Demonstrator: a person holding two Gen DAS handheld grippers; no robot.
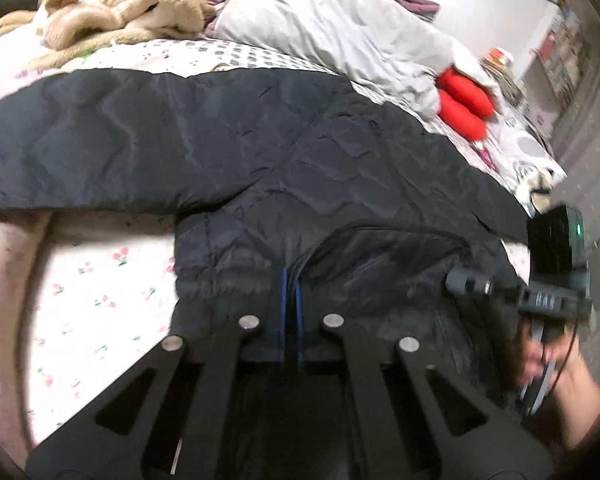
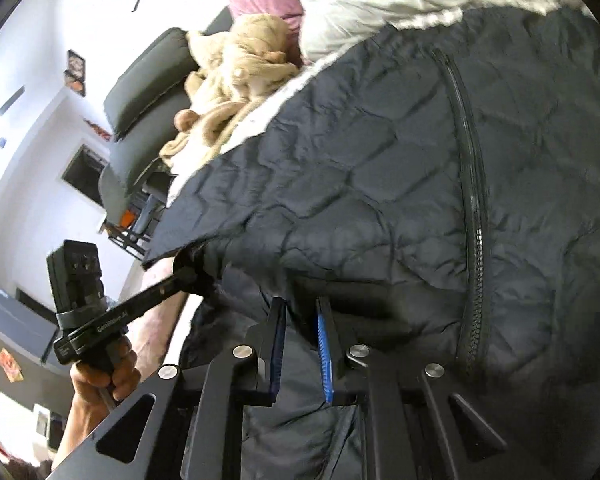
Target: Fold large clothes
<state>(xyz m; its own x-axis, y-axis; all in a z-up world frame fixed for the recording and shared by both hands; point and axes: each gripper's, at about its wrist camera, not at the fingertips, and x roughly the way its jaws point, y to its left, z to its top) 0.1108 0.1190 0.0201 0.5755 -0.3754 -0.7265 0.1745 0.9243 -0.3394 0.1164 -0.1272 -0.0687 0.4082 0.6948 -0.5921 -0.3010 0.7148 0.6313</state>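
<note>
A black quilted jacket (image 1: 260, 140) lies spread across the bed, its zipper (image 2: 472, 200) running down the front in the right wrist view. My left gripper (image 1: 291, 280) is shut on a fold of the jacket's near edge, blue pads pinching the fabric. It also shows from the side as the left gripper (image 2: 184, 274), held by a hand (image 2: 100, 372). My right gripper (image 2: 300, 304) is closed on bunched jacket (image 2: 380, 180) fabric, which fills the narrow gap between its pads. In the left wrist view the right gripper (image 1: 466, 284) sits at the jacket's right edge.
A floral bedsheet (image 1: 100, 280) shows under the jacket. Behind it lie a beige fleece blanket (image 1: 132, 4), a pale grey duvet (image 1: 320, 12) and a red plush item (image 1: 464, 104). A dark padded chair (image 2: 148, 80) stands past the bed.
</note>
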